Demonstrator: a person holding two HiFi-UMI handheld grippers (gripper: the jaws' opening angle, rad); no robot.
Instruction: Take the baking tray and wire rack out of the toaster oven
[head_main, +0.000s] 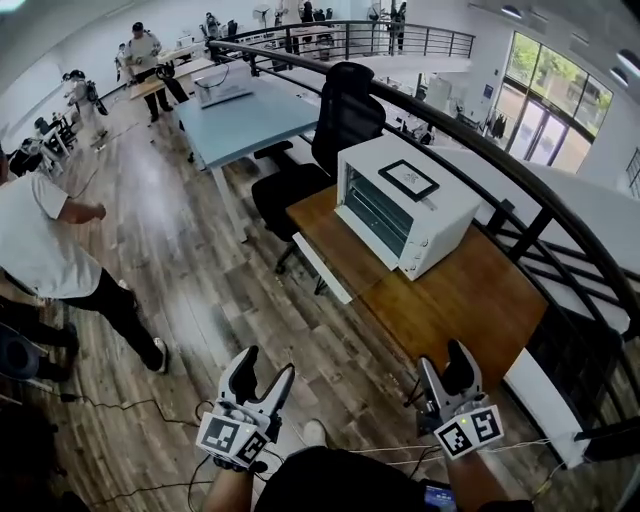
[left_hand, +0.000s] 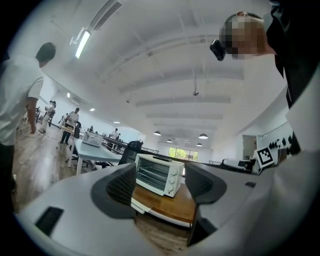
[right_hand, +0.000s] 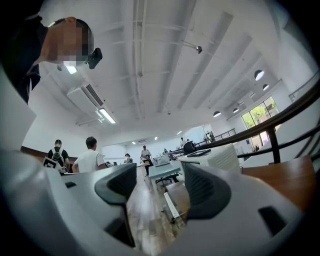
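Note:
The white toaster oven (head_main: 405, 205) stands on a wooden table (head_main: 470, 300) with its glass door shut. Horizontal bars show faintly behind the glass; I cannot make out the tray. The oven is far off between the jaws in the left gripper view (left_hand: 157, 175) and sits to the right in the right gripper view (right_hand: 212, 157). My left gripper (head_main: 265, 365) hangs over the floor, well short of the table, open and empty (left_hand: 160, 187). My right gripper (head_main: 445, 358) is near the table's front edge, open with nothing between its jaws (right_hand: 160, 192).
A black-framed flat item (head_main: 408, 180) lies on top of the oven. A white slat (head_main: 322, 268) juts out at the table's left side. A black office chair (head_main: 330, 140) stands behind it; a dark railing (head_main: 520, 170) runs on the right. A person (head_main: 50, 240) stands at left; cables (head_main: 120, 405) cross the floor.

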